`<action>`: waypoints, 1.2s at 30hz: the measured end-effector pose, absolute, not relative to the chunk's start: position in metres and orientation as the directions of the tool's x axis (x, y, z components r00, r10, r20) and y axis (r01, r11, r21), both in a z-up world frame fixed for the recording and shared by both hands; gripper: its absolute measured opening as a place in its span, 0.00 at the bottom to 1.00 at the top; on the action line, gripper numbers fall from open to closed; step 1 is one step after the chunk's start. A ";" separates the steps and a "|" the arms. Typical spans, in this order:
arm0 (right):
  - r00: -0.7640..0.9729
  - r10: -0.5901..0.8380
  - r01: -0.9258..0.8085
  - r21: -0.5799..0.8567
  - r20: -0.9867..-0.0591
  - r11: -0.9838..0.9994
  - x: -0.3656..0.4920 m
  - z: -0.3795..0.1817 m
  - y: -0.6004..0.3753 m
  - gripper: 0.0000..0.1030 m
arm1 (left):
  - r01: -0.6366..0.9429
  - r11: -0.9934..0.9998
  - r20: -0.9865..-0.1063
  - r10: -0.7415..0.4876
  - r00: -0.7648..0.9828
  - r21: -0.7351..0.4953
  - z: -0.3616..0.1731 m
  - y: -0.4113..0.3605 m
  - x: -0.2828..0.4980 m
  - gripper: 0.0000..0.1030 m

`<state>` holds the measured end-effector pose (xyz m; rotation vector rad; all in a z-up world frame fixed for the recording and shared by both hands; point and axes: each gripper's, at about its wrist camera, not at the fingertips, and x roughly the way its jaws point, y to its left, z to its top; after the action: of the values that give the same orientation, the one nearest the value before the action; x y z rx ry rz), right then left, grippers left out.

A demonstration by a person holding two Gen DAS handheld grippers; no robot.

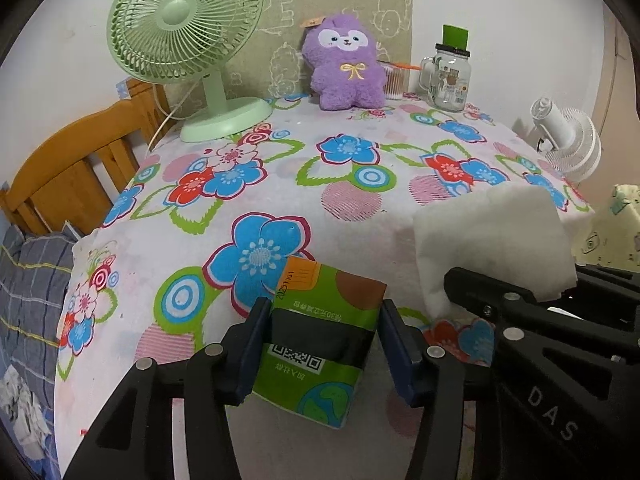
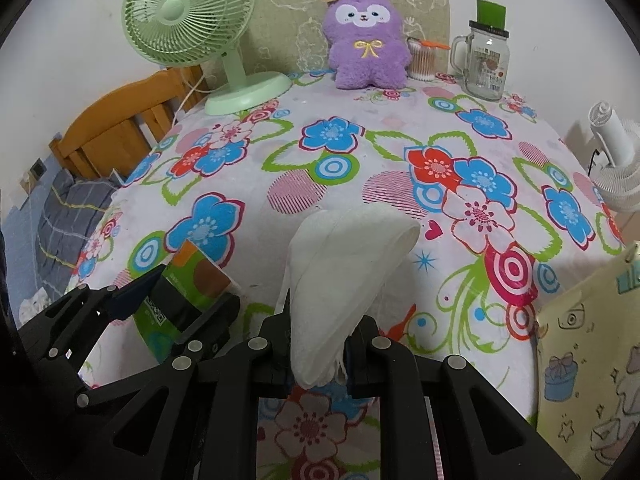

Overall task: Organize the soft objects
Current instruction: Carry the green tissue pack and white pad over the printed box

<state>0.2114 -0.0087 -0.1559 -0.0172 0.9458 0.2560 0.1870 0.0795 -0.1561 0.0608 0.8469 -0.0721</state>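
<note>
A green tissue pack [image 1: 320, 320] lies near the front edge of the flowered tablecloth [image 1: 280, 168]. My left gripper [image 1: 324, 344] is shut on it, one blue pad against each side. In the right wrist view the same pack [image 2: 192, 280] and left gripper [image 2: 180, 300] show at lower left. My right gripper [image 2: 318, 344] is shut on a folded white tissue [image 2: 344, 264], held above the cloth. From the left wrist, that tissue [image 1: 492, 240] hangs at the right. A purple plush toy [image 1: 344, 68] stands upright at the back of the table, also visible as the plush [image 2: 366, 48].
A green desk fan [image 1: 188, 40] stands at back left. A glass mug jar [image 1: 450, 76] and a cotton swab tub [image 1: 394, 80] are at back right. A white fan [image 1: 568, 140] sits beyond the right edge, a wooden bed frame [image 1: 72, 168] to the left, and a yellow printed bag [image 2: 592, 360] at right.
</note>
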 end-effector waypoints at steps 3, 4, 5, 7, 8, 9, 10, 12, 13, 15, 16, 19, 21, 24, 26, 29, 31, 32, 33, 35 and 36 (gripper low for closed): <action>0.568 0.214 -0.231 0.096 -0.794 0.968 0.202 -0.149 -0.010 0.19 | 0.086 0.996 -0.738 -0.039 0.674 0.026 -0.149 0.078 0.177 0.54; 0.574 0.216 -0.234 0.094 -0.790 0.968 0.199 -0.146 -0.011 0.19 | 0.086 0.996 -0.734 -0.039 0.678 0.027 -0.146 0.077 0.173 0.54; 0.577 0.217 -0.236 0.093 -0.787 0.967 0.196 -0.143 -0.011 0.19 | 0.084 0.996 -0.730 -0.038 0.683 0.027 -0.143 0.076 0.170 0.54; 0.587 0.218 -0.241 0.089 -0.779 0.966 0.189 -0.137 -0.012 0.19 | 0.083 0.996 -0.721 -0.040 0.692 0.025 -0.138 0.075 0.164 0.54; 0.592 0.220 -0.244 0.087 -0.775 0.966 0.186 -0.134 -0.013 0.19 | 0.084 0.996 -0.715 -0.042 0.698 0.023 -0.134 0.073 0.159 0.54; 0.598 0.221 -0.246 0.086 -0.771 0.965 0.183 -0.131 -0.014 0.19 | 0.083 0.996 -0.711 -0.043 0.702 0.022 -0.132 0.072 0.156 0.54; 0.601 0.222 -0.248 0.085 -0.768 0.965 0.180 -0.128 -0.015 0.19 | 0.083 0.996 -0.707 -0.044 0.706 0.022 -0.130 0.071 0.153 0.54; 0.610 0.224 -0.249 0.085 -0.760 0.965 0.174 -0.122 -0.017 0.19 | 0.082 0.997 -0.700 -0.046 0.713 0.018 -0.124 0.069 0.147 0.54; 0.614 0.228 -0.250 0.087 -0.756 0.964 0.170 -0.119 -0.018 0.19 | 0.082 0.997 -0.696 -0.048 0.716 0.016 -0.121 0.068 0.144 0.54; 0.626 0.233 -0.254 0.088 -0.744 0.963 0.163 -0.112 -0.020 0.19 | 0.080 0.997 -0.685 -0.046 0.727 0.018 -0.113 0.065 0.136 0.54; 0.632 0.236 -0.258 0.087 -0.738 0.962 0.159 -0.107 -0.021 0.19 | 0.079 0.997 -0.680 -0.044 0.732 0.020 -0.110 0.064 0.133 0.54; 0.644 0.241 -0.265 0.084 -0.726 0.961 0.151 -0.099 -0.024 0.19 | 0.075 0.997 -0.667 -0.043 0.744 0.019 -0.101 0.060 0.122 0.54; 0.653 0.247 -0.270 0.084 -0.716 0.959 0.144 -0.092 -0.027 0.19 | 0.072 0.997 -0.659 -0.040 0.751 0.023 -0.096 0.058 0.117 0.54; 0.664 0.254 -0.280 0.081 -0.703 0.957 0.135 -0.083 -0.032 0.19 | 0.068 0.997 -0.645 -0.034 0.764 0.028 -0.088 0.055 0.106 0.54; 0.671 0.256 -0.284 0.078 -0.696 0.956 0.130 -0.077 -0.034 0.19 | 0.070 0.997 -0.636 -0.036 0.771 0.029 -0.082 0.052 0.101 0.54; 0.680 0.260 -0.287 0.077 -0.686 0.955 0.122 -0.068 -0.039 0.19 | 0.072 0.997 -0.621 -0.033 0.783 0.038 -0.073 0.047 0.095 0.54; 0.686 0.262 -0.288 0.077 -0.679 0.954 0.117 -0.062 -0.044 0.19 | 0.074 0.997 -0.611 -0.035 0.791 0.039 -0.067 0.043 0.090 0.54; 0.691 0.262 -0.289 0.074 -0.674 0.954 0.114 -0.059 -0.046 0.19 | 0.074 0.997 -0.607 -0.037 0.794 0.037 -0.065 0.042 0.087 0.54; 0.696 0.259 -0.290 0.068 -0.669 0.955 0.111 -0.055 -0.048 0.19 | 0.074 0.997 -0.603 -0.038 0.797 0.035 -0.062 0.040 0.084 0.54; 0.708 0.251 -0.291 0.051 -0.660 0.955 0.104 -0.049 -0.051 0.19 | 0.073 0.997 -0.598 -0.038 0.801 0.033 -0.057 0.035 0.080 0.54; 0.711 0.251 -0.291 0.049 -0.657 0.955 0.102 -0.046 -0.053 0.19 | 0.074 0.997 -0.594 -0.040 0.804 0.033 -0.055 0.033 0.078 0.54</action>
<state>0.1023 -0.0531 -0.0465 -0.0597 0.7195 0.3008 0.0781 0.0333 -0.0548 0.0555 0.6344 -0.0612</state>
